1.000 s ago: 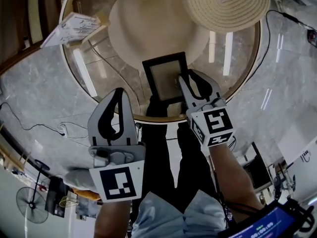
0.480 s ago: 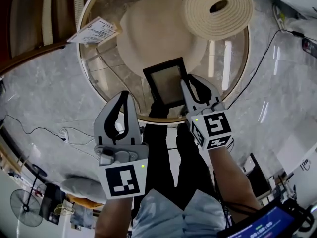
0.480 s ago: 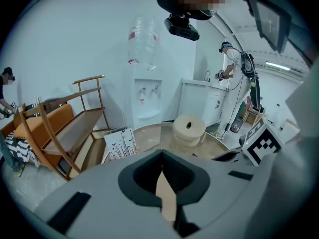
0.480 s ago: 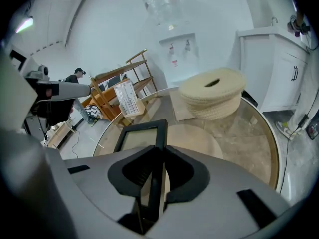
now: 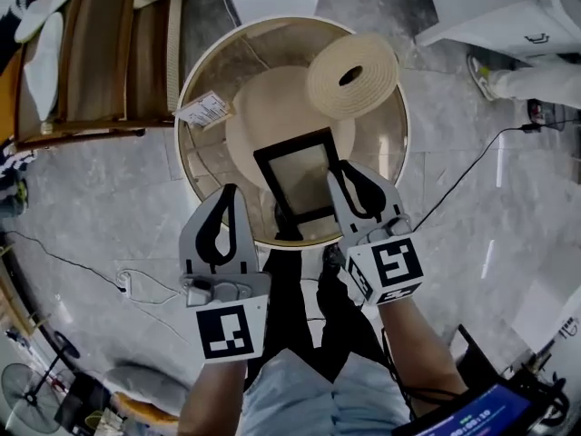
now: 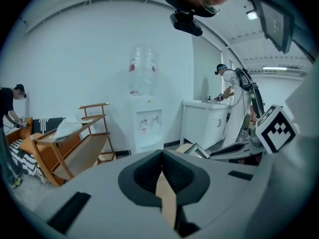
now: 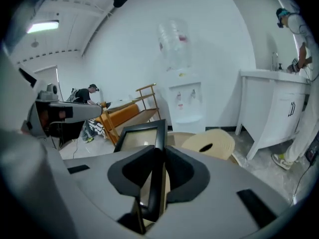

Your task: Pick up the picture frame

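Over the round glass table (image 5: 201, 157) on marble floor (image 5: 100, 198) — right gripper (image 5: 349, 178) pinches the picture frame (image 5: 295, 184) by its edge, left gripper (image 5: 227, 198) closed, empty — wooden rack (image 5: 109, 53) far left

Picture frame (image 5: 300, 178) edge behind right claw (image 5: 341, 173)

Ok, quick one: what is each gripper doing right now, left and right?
Left gripper: closed, nothing between its jaws.
Right gripper: closed on the right edge of the picture frame, holding it.
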A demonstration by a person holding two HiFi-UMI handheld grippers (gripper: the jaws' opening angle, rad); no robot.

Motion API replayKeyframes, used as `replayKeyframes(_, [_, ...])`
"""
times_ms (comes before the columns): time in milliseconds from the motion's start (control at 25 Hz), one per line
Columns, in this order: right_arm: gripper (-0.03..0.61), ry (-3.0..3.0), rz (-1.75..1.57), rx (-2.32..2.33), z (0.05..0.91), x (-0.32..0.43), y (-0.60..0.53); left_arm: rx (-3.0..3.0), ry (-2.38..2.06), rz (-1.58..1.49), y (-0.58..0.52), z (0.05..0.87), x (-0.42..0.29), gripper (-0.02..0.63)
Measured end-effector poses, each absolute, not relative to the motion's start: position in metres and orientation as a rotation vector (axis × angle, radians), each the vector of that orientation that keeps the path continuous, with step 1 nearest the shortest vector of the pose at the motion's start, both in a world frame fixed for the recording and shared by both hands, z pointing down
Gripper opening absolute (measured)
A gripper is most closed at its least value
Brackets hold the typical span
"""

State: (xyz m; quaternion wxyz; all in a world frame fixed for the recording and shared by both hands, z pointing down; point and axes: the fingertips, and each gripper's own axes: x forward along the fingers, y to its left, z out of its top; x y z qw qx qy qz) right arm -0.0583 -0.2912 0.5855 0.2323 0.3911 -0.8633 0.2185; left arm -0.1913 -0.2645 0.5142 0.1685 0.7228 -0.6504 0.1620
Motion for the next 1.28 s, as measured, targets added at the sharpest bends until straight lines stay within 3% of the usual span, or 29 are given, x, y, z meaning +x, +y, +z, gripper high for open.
replayKeyframes(640, [0.084,-2.693,0.109,1.222,0.287,0.003,-0.243,2.266,-2.165,0.132,-0.209,0.253,-0.12,0.015])
replayKeyframes(1280, [0.084,-2.877,-0.311,1.347,0.086,0.08,-0.161,2.446,-2.424,-0.067,-0.12,0.063,-0.045,0.015])
